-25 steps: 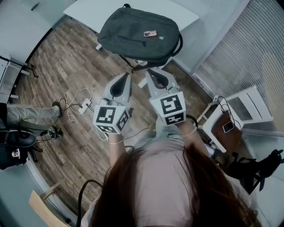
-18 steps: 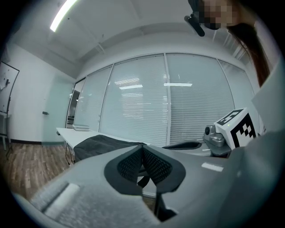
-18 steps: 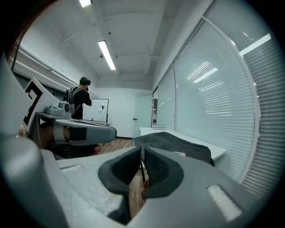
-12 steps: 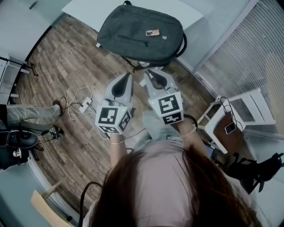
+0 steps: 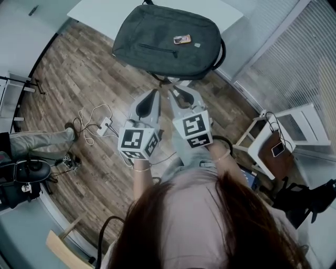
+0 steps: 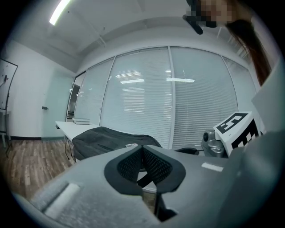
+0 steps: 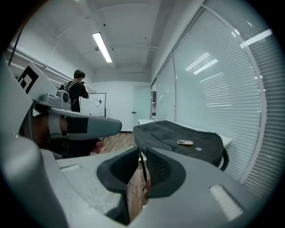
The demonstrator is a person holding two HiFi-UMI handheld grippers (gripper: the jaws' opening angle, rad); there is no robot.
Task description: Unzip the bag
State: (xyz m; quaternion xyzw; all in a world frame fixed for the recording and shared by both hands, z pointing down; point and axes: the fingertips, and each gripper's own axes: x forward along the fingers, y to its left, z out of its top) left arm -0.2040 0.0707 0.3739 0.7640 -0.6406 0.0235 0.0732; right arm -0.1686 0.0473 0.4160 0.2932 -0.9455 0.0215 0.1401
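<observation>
Wood plank floor (image 5: 73,73) takes up most of the head view. A white counter (image 5: 100,10) sits at the top, and there's a wall of blinds (image 5: 310,58) on the right.

The dark grey backpack (image 5: 157,37) lies flat on the counter w/ its near edge hanging over the counter's side. A couple of straps (image 5: 163,79) dangle off it toward the person, and the front pocket zip (image 5: 157,50) looks done up.

The person's hair (image 5: 210,226) fills the bottom of the pic. Both arms are out front, w/ the tools side by side and pointing at the backpack, close to its near edge but not touching it.

Left tool (image 5: 155,94): pads pressed together, nothing in them. Its own view (image 6: 142,151) shows the same thing.

Right tool (image 5: 176,92): jaws have just been opening and now stand a bit apart w/ nothing gripped. In its own view (image 7: 141,156) a thin dark strap shows through the gap. Can't tell if it's actually between the pads or further off.

White side stand (image 5: 294,126) is over on the right w/ a phone (image 5: 277,149) on it. On the floor at left there's a power strip (image 5: 103,126) w/ tangled cables.

Smallest bit is a little tag (image 5: 182,39) on top of the backpack.
</observation>
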